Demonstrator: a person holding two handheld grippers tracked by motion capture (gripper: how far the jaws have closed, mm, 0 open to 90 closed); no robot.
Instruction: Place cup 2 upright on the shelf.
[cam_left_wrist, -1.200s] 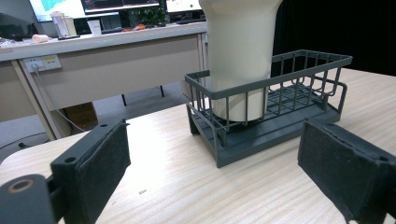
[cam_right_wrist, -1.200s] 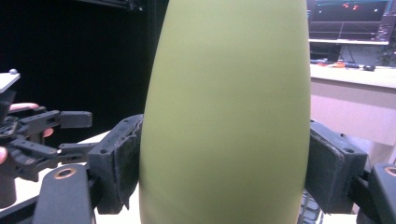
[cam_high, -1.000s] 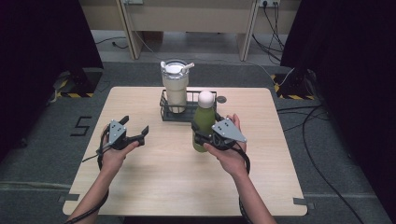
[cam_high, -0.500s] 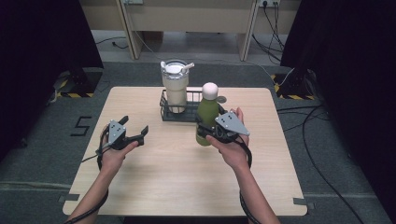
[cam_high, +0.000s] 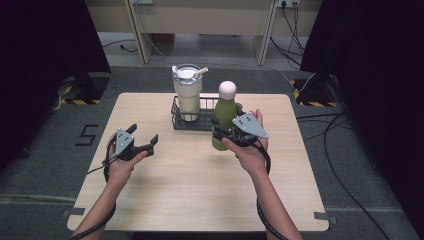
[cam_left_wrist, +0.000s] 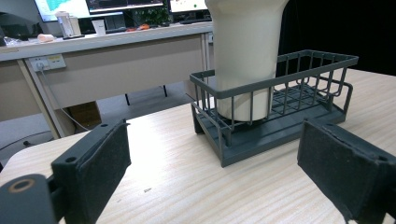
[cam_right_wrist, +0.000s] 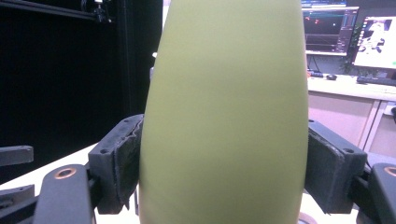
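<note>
A green bottle (cam_high: 224, 120) with a white round cap is held upright just off the table, right in front of the dark wire basket (cam_high: 180, 122). My right gripper (cam_high: 223, 135) is shut on the bottle's lower body; in the right gripper view both pads (cam_right_wrist: 125, 161) press its green sides (cam_right_wrist: 224, 116). A cream tumbler (cam_high: 188, 91) with a lid and straw stands in the basket's left half; its right half is bare. My left gripper (cam_high: 150, 141) rests at the table's left, open, and faces the basket (cam_left_wrist: 275, 112) and tumbler (cam_left_wrist: 245, 56) with nothing between its pads.
The wooden table (cam_high: 200, 200) has bare room in front of and beside both hands. Desks (cam_left_wrist: 116, 51) with monitors stand beyond the table's far edge. Cables trail over the floor to the right (cam_high: 330, 120).
My right gripper has carried the green bottle up and away from me, toward the basket's right half. The left gripper has stayed in place.
</note>
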